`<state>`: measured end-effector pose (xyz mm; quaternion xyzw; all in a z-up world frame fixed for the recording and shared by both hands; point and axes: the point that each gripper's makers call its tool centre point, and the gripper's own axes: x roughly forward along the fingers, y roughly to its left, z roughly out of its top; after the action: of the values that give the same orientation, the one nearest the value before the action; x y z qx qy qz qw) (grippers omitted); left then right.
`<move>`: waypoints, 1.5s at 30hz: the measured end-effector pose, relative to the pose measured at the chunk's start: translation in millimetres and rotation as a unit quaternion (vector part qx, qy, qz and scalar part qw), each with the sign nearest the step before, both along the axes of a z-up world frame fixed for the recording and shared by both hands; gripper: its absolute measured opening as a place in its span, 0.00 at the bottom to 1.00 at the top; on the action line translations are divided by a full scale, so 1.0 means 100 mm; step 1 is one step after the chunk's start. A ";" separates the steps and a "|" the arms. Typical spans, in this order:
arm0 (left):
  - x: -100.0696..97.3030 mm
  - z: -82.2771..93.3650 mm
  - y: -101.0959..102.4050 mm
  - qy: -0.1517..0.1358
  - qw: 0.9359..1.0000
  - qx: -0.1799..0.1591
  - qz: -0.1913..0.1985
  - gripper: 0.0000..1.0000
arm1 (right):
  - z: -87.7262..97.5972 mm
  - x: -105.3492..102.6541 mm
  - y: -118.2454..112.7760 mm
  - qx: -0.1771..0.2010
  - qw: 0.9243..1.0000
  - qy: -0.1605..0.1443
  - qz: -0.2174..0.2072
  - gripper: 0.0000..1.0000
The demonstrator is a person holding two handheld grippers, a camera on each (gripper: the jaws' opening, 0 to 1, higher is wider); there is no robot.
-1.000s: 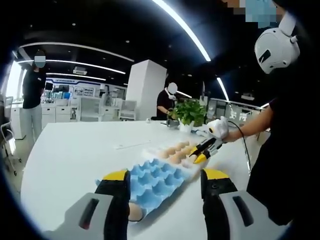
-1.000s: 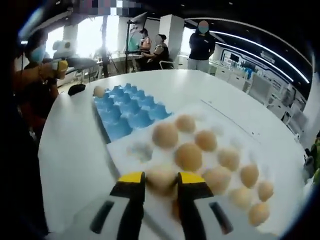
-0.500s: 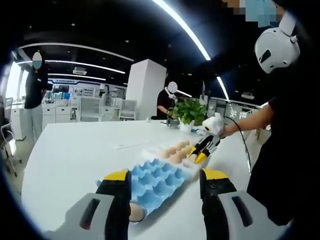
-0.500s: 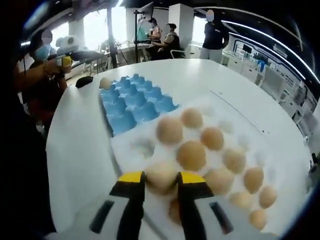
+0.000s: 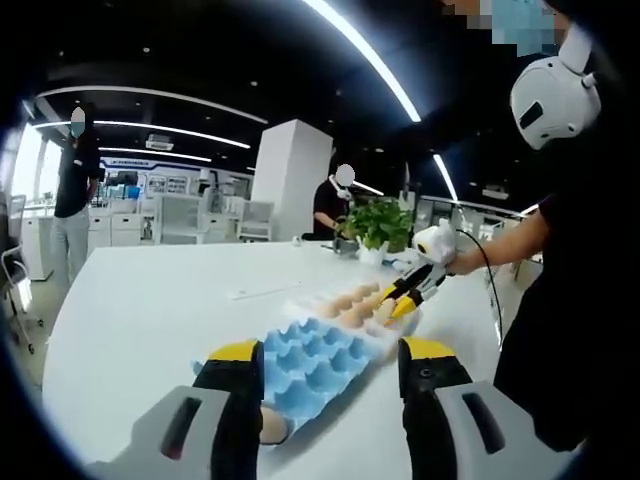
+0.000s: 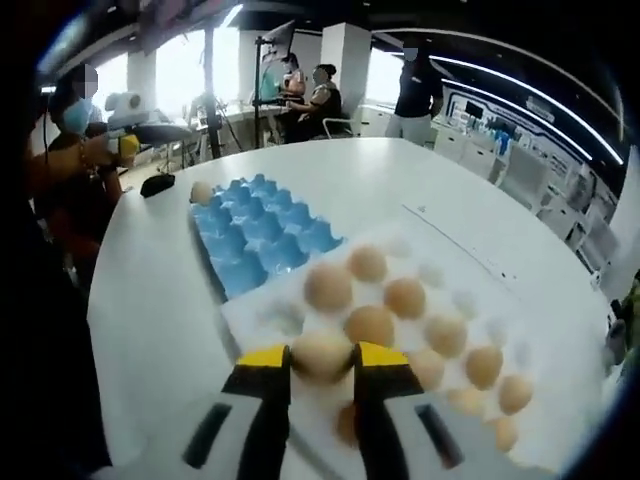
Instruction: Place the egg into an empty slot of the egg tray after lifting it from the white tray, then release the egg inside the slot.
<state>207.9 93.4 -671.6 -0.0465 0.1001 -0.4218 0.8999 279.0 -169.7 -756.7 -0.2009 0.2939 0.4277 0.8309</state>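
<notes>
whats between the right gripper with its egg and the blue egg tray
In the right gripper view, the right gripper grips an egg. Between it and the blue egg tray lies the white tray, with an empty slot and one more egg.

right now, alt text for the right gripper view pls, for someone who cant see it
The right gripper is shut on an egg above the white tray, which holds about a dozen more. Beyond it on the white table lies the blue egg tray, one egg at its far corner.
</notes>
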 end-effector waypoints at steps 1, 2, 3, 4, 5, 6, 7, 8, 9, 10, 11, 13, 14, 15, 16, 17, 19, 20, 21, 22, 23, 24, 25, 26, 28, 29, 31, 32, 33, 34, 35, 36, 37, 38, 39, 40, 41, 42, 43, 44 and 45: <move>0.00 0.00 0.00 0.000 1.000 0.000 0.000 0.54 | 0.01 0.01 0.00 -0.004 1.000 -0.005 0.000 0.23; 0.00 0.00 0.01 0.000 1.000 0.001 0.001 0.55 | 0.03 0.01 0.00 -0.003 1.000 -0.012 0.001 0.23; 0.00 0.00 0.01 0.000 1.000 0.000 0.000 0.54 | 0.05 0.00 0.00 0.003 1.000 -0.010 0.002 0.23; 0.01 0.01 0.00 -0.001 1.000 0.001 0.000 0.54 | 0.05 -0.02 0.02 0.004 1.000 -0.008 0.003 0.23; 0.01 0.01 0.01 -0.001 1.000 0.001 0.000 0.54 | 0.05 -0.02 0.02 0.003 1.000 -0.010 0.004 0.23; 0.01 0.01 0.00 -0.001 1.000 0.002 0.000 0.54 | 0.05 -0.03 0.03 0.003 1.000 -0.011 0.006 0.23; 0.01 0.01 0.01 -0.001 1.000 0.001 0.001 0.54 | 0.05 -0.03 0.03 0.003 1.000 -0.007 0.006 0.23; 0.00 0.00 0.01 -0.001 1.000 0.001 0.000 0.54 | 0.05 -0.04 0.04 0.004 1.000 -0.009 0.007 0.23; 0.00 0.00 0.01 0.000 1.000 0.002 0.000 0.54 | 0.05 -0.04 0.06 0.005 1.000 -0.010 0.008 0.23; 0.00 -0.01 0.01 0.001 1.000 0.002 -0.001 0.54 | 0.05 -0.04 0.07 0.005 1.000 -0.009 0.009 0.23; 0.00 -0.01 0.01 0.001 1.000 0.003 -0.001 0.54 | 0.06 -0.04 0.08 0.006 1.000 -0.011 0.009 0.23; 0.00 -0.01 0.01 0.002 1.000 0.002 -0.002 0.54 | 0.09 -0.05 0.13 0.013 1.000 -0.010 0.012 0.23; 0.00 -0.02 0.01 0.002 1.000 0.003 -0.002 0.54 | 0.10 -0.05 0.16 0.017 1.000 -0.012 0.014 0.23; 0.00 -0.02 0.01 0.001 1.000 0.003 -0.002 0.54 | 0.10 -0.06 0.18 0.016 1.000 -0.012 0.015 0.23; 0.00 -0.01 0.01 0.001 1.000 0.001 -0.002 0.54 | 0.10 -0.06 0.20 0.019 1.000 -0.011 0.017 0.23; 0.00 -0.01 0.01 0.001 1.000 0.001 -0.002 0.54 | 0.11 -0.07 0.23 0.022 1.000 -0.008 0.019 0.23; 0.01 -0.01 0.01 0.001 1.000 0.003 -0.002 0.54 | 0.10 -0.09 0.31 0.022 0.999 -0.011 0.029 0.23; 0.01 -0.01 0.00 0.001 1.000 0.002 -0.003 0.54 | 0.10 -0.09 0.34 0.022 0.999 -0.009 0.033 0.23; 0.01 -0.01 0.01 0.000 1.000 0.002 -0.002 0.55 | 0.10 -0.10 0.39 0.025 0.999 -0.009 0.038 0.23; 0.01 -0.01 0.00 0.000 1.000 0.002 -0.002 0.55 | 0.10 -0.11 0.42 0.026 0.999 -0.008 0.043 0.23; 0.01 -0.01 0.01 0.001 1.000 0.004 -0.003 0.55 | 0.10 -0.12 0.47 0.028 0.998 -0.006 0.047 0.23; 0.01 -0.01 0.01 0.001 1.000 0.003 -0.002 0.55 | 0.11 -0.12 0.51 0.032 0.998 -0.008 0.050 0.23; 0.01 -0.01 0.01 0.001 1.000 0.002 -0.002 0.55 | 0.12 -0.12 0.54 0.036 0.998 -0.008 0.053 0.23; 0.01 -0.02 0.01 0.002 1.000 0.004 -0.002 0.55 | 0.14 -0.12 0.61 0.042 0.997 -0.007 0.060 0.23; 0.01 -0.02 0.02 0.002 1.000 0.004 -0.001 0.55 | 0.16 -0.11 0.68 0.045 0.997 -0.011 0.065 0.23; 0.01 -0.02 0.02 0.003 1.000 0.004 -0.002 0.55 | 0.17 -0.12 0.74 0.047 0.996 -0.008 0.071 0.23; 0.01 -0.02 0.02 0.002 1.000 0.005 -0.001 0.55 | 0.17 -0.12 0.81 0.048 0.995 -0.012 0.081 0.23; 0.01 -0.02 0.02 0.002 1.000 0.004 -0.001 0.55 | 0.16 -0.13 0.84 0.050 0.995 -0.008 0.084 0.23; 0.01 -0.01 0.02 0.002 1.000 0.003 -0.001 0.54 | 0.17 -0.13 0.89 0.052 0.995 -0.009 0.088 0.23; 0.01 -0.01 0.02 0.001 1.000 0.003 -0.001 0.54 | 0.17 -0.13 0.90 0.052 0.994 -0.011 0.091 0.23; 0.01 -0.01 0.02 0.001 1.000 0.004 -0.001 0.54 | 0.16 -0.14 0.95 0.051 0.994 -0.008 0.096 0.23; 0.01 -0.01 0.02 0.001 1.000 0.004 0.000 0.54 | 0.16 -0.15 0.98 0.053 0.994 -0.007 0.100 0.23; 0.01 -0.02 0.03 0.002 1.000 0.004 0.000 0.54 | 0.16 -0.16 1.02 0.055 0.993 -0.008 0.105 0.23; 0.01 -0.02 0.03 0.003 1.000 0.004 0.000 0.54 | 0.16 -0.16 1.05 0.055 0.993 -0.008 0.108 0.23; 0.01 -0.02 0.03 0.003 1.000 0.004 0.000 0.54 | 0.16 -0.17 1.08 0.057 0.992 -0.006 0.111 0.23; 0.01 -0.03 0.04 0.003 1.000 0.004 0.001 0.54 | 0.16 -0.17 1.12 0.058 0.992 -0.007 0.116 0.23; 0.01 -0.03 0.04 0.003 1.000 0.005 0.002 0.54 | 0.16 -0.17 1.15 0.057 0.991 -0.009 0.120 0.23; 0.01 -0.03 0.04 0.004 1.000 0.005 0.001 0.54 | 0.16 -0.18 1.20 0.059 0.990 -0.007 0.126 0.23; 0.02 -0.03 0.04 0.004 1.000 0.004 0.001 0.54 | 0.16 -0.19 1.23 0.062 0.990 -0.004 0.128 0.23; 0.02 -0.03 0.04 0.003 1.000 0.004 0.002 0.54 | 0.16 -0.19 1.26 0.063 0.990 -0.007 0.130 0.23; 0.02 -0.03 0.04 0.003 1.000 0.004 0.001 0.54 | 0.16 -0.20 1.30 0.063 0.989 -0.006 0.136 0.23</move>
<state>209.6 97.2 -674.5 -0.0446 0.1048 -0.4201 0.9003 258.8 -39.8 -740.7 -0.1887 0.2314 0.5532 0.7777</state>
